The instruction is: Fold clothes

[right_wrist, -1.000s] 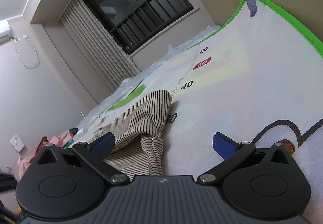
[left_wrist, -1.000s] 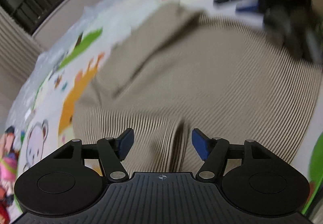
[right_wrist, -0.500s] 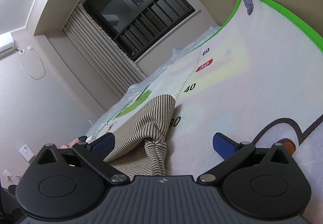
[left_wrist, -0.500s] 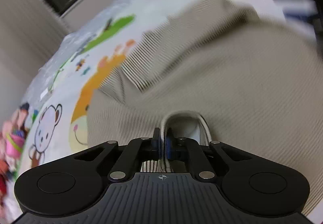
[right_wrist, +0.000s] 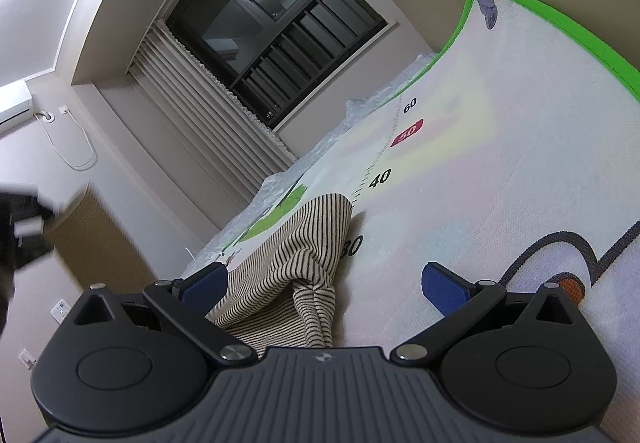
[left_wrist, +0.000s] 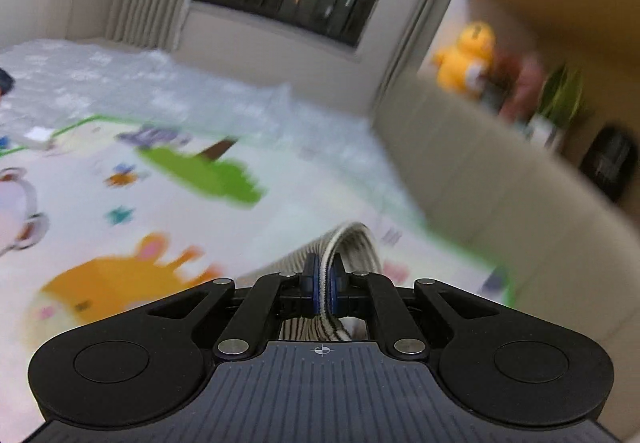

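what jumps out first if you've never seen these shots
The left hand-held gripper, shut on a fold of the striped garment, fills the bottom of its view. In the right wrist view, that garment lies bunched on the cartoon play mat, between the open right hand-held gripper pads.

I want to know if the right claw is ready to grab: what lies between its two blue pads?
In the right wrist view, a bunched fold of the striped garment lies between the open pads of the right claw, nearer the left pad, with bare play mat beside it.
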{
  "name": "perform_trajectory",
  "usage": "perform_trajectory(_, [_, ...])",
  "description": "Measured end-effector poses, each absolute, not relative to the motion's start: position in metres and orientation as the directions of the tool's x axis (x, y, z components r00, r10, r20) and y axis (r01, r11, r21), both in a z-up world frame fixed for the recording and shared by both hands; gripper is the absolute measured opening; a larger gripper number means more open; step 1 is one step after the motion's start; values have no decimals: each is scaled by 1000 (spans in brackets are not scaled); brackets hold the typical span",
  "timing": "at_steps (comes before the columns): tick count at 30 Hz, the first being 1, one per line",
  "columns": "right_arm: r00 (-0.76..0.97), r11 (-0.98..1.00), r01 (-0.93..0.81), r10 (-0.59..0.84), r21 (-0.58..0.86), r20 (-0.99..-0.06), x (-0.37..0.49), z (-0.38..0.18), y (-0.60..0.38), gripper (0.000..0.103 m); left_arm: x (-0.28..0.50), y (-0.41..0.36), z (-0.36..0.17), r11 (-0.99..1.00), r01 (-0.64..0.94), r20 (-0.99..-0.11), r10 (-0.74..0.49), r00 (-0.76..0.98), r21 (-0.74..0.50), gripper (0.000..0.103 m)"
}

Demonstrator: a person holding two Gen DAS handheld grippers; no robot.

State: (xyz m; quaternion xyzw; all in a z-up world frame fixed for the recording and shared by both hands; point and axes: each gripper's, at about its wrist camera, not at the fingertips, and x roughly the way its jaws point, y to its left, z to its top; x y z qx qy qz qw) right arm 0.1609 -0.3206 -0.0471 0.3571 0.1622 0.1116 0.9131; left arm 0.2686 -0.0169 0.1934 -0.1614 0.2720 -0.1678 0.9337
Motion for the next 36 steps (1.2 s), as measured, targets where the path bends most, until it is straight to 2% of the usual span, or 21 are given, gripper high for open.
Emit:
perform_trajectory(2, [922, 721, -86, 319, 688, -218, 161, -47, -320, 103, 278, -34, 193, 846, 257, -404, -462, 789, -466, 6])
perform_trajectory(4, [922, 721, -86, 319, 688, -219, 162, -47, -320, 103, 286, -56, 185, 808, 292, -391, -522, 758, -512, 6])
perform_trajectory(8, [922, 719, -86, 319, 689, -218, 161, -47, -321, 103, 295, -102, 165, 767, 359, -408, -603, 685, -532, 6])
perform_trajectory(11, [923, 716, -88, 320, 692, -214, 160, -48, -322, 103, 294, -122, 155, 721, 418, -384, -666, 640, -553, 8])
perform_trajectory(12, [923, 715, -88, 320, 694, -213, 160, -48, -322, 103, 294, -125, 153, 700, 437, -369, -687, 625, -564, 12])
perform_trajectory(13, [923, 714, -88, 320, 695, -212, 159, -48, -322, 103, 292, -128, 154, 688, 452, -358, -701, 617, -568, 24])
perform_trajectory(15, [924, 713, -89, 320, 696, -210, 159, -48, -322, 103, 287, -132, 155, 681, 474, -347, -711, 612, -559, 39])
perform_trajectory(18, [925, 710, -90, 320, 699, -207, 159, -48, -321, 103, 279, -127, 148, 705, 469, -363, -691, 625, -533, 45])
perform_trajectory(19, [925, 708, -91, 321, 700, -205, 159, -48, -321, 103, 278, -121, 142, 723, 452, -383, -673, 633, -523, 50])
perform_trajectory(23, [925, 699, -96, 326, 709, -195, 159, -49, -323, 103, 267, -85, 102, 835, 361, -501, -541, 675, -415, 55])
perform_trajectory(26, [922, 708, -95, 328, 700, -208, 160, -48, -322, 103, 249, -54, 71, 899, 326, -569, -438, 696, -293, 68])
perform_trajectory(28, [916, 724, -90, 330, 684, -229, 162, -47, -319, 103, 233, -35, 51, 927, 310, -593, -375, 712, -213, 80])
perform_trajectory(29, [913, 732, -87, 331, 676, -240, 162, -46, -318, 103, 225, -28, 43, 933, 302, -596, -358, 719, -196, 83])
perform_trajectory(31, [905, 750, -77, 330, 657, -270, 166, -44, -315, 103, 217, -11, 25, 935, 287, -597, -353, 720, -206, 93])
perform_trajectory(35, [875, 802, -46, 319, 596, -363, 175, -40, -305, 103, 213, 9, -10, 932, 250, -597, -361, 717, -263, 96])
perform_trajectory(36, [865, 818, -38, 315, 574, -392, 178, -39, -302, 103, 211, 7, -15, 929, 266, -575, -367, 731, -256, 98])
